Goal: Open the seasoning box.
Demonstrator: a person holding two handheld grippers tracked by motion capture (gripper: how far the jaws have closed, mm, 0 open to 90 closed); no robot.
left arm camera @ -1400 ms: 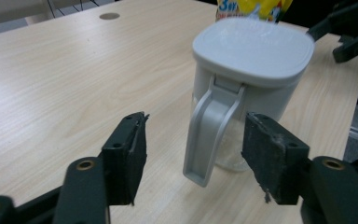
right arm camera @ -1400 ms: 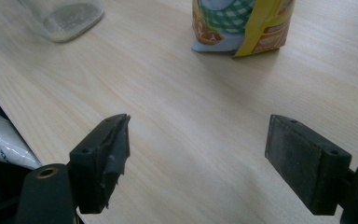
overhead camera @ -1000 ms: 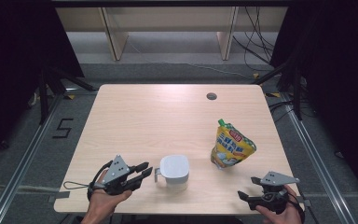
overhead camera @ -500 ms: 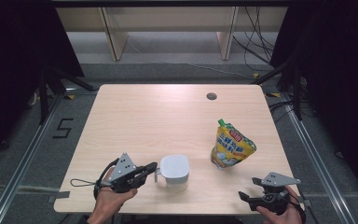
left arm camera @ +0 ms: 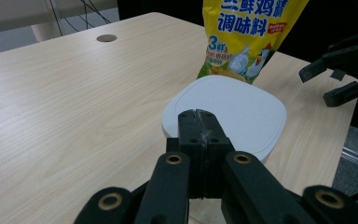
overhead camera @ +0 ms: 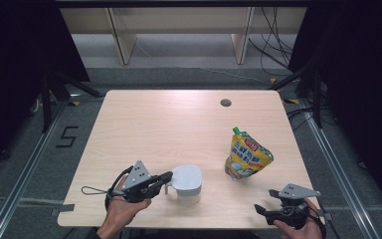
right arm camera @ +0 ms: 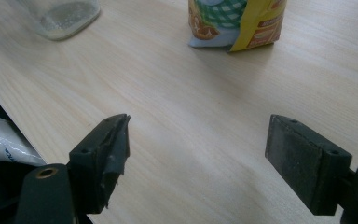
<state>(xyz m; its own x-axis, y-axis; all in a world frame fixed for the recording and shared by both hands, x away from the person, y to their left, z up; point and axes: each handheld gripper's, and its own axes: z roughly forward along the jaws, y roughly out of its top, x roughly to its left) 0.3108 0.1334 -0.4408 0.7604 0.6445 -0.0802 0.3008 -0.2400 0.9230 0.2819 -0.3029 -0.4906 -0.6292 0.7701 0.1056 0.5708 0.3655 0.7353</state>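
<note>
The left tool point(overhead camera: 165, 178) has just moved in and pressed its jaws together on the handle of the white jar point(overhead camera: 187, 183) at lower centre of the bench point(overhead camera: 169, 124), seemingly ready to move it, while the right tool point(overhead camera: 263, 211) waits spread.

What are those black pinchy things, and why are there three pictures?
A person at a wooden table holds a pincher tool in each hand. One picture looks down from above. The other two come from little cameras riding on each tool. On the table stand a clear tub with a white lid and a yellow seasoning pouch. The left tool is shut, its tip right at the lid's edge; whether it pinches anything, I can't tell. The right tool is open and holds nothing.
</note>
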